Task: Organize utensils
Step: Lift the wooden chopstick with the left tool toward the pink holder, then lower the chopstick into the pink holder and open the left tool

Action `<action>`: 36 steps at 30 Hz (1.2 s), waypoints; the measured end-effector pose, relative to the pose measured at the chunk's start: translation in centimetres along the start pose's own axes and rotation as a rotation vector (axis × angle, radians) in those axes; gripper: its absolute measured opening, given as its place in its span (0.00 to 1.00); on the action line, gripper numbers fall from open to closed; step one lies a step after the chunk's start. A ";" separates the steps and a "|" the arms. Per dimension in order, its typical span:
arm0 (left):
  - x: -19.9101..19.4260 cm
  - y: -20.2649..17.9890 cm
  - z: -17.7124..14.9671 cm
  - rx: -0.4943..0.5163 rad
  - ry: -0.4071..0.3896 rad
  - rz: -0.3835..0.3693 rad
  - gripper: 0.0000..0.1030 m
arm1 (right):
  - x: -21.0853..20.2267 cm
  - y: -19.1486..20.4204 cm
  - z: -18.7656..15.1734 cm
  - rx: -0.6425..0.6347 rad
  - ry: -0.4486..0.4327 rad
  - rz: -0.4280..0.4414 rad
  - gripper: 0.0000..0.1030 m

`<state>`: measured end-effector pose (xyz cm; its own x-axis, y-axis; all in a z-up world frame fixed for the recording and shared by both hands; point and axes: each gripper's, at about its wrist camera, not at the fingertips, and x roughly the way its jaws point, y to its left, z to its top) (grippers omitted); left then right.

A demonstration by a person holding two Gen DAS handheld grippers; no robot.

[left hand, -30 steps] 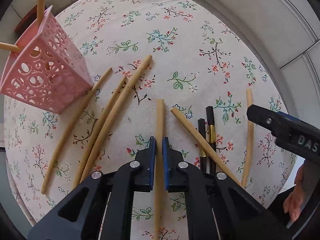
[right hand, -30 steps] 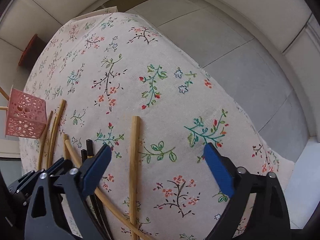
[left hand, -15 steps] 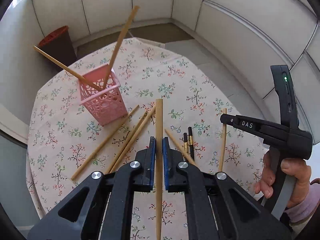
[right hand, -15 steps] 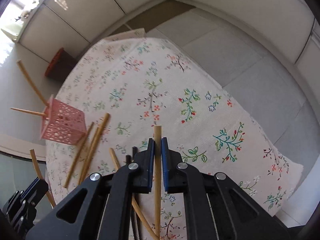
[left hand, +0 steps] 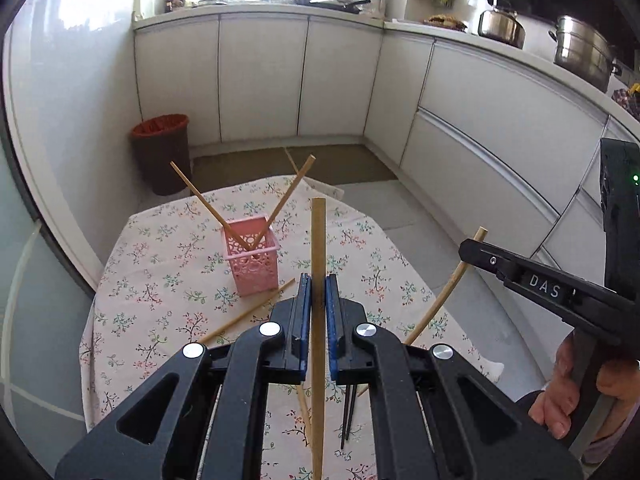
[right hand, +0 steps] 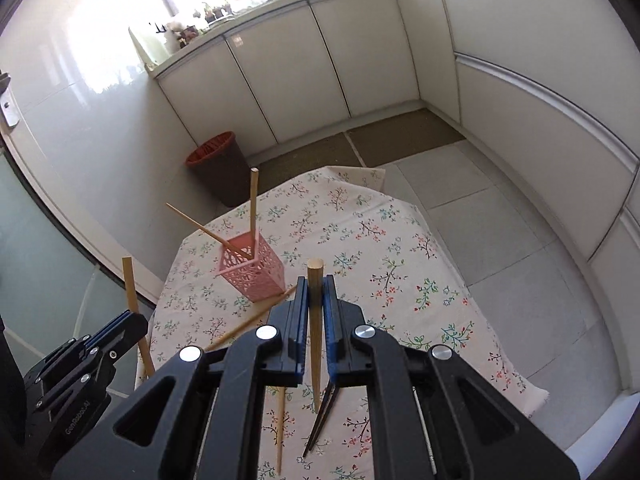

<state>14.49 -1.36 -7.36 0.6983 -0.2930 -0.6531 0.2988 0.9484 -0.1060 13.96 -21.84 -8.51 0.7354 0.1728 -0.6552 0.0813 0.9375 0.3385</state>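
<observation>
You have lifted both grippers off the surface (left hand: 132, 264): left gripper (left hand: 316, 300) and right gripper (right hand: 316, 300) each clamp a bamboo chopstick (left hand: 318, 240), ready for the pink holder (left hand: 252, 258).

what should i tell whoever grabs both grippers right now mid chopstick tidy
Left gripper: shut on a light wooden chopstick, lifted above the table.
Right gripper: shut on a second wooden chopstick, also lifted.
Pink perforated plastic holder stands upright on the floral tablecloth with two thin wooden chopsticks leaning in it.
Left to do: drop both held sticks into the holder, then collect the wooden ones on the cloth and the black chopstick pair.
</observation>
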 end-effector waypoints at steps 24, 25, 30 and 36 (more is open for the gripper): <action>-3.1 3.7 10.2 -0.176 -0.455 0.079 0.06 | -8.1 5.6 9.1 -0.064 -0.302 0.159 0.07; -2.4 4.0 10.5 -0.179 -0.470 0.086 0.06 | -7.6 5.7 9.5 -0.067 -0.315 0.162 0.07; 2.0 5.5 11.4 -0.173 -0.562 0.159 0.06 | -3.9 5.9 10.7 -0.061 -0.334 0.195 0.07; 7.2 7.4 11.1 -0.177 -0.577 0.199 0.06 | 1.3 6.2 11.3 -0.080 -0.324 0.228 0.07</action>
<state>28.88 2.19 -4.52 0.9824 -0.0803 -0.1687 0.0496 0.9826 -0.1792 23.03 -19.18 0.37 0.9038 0.2863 -0.3181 -0.1513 0.9090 0.3884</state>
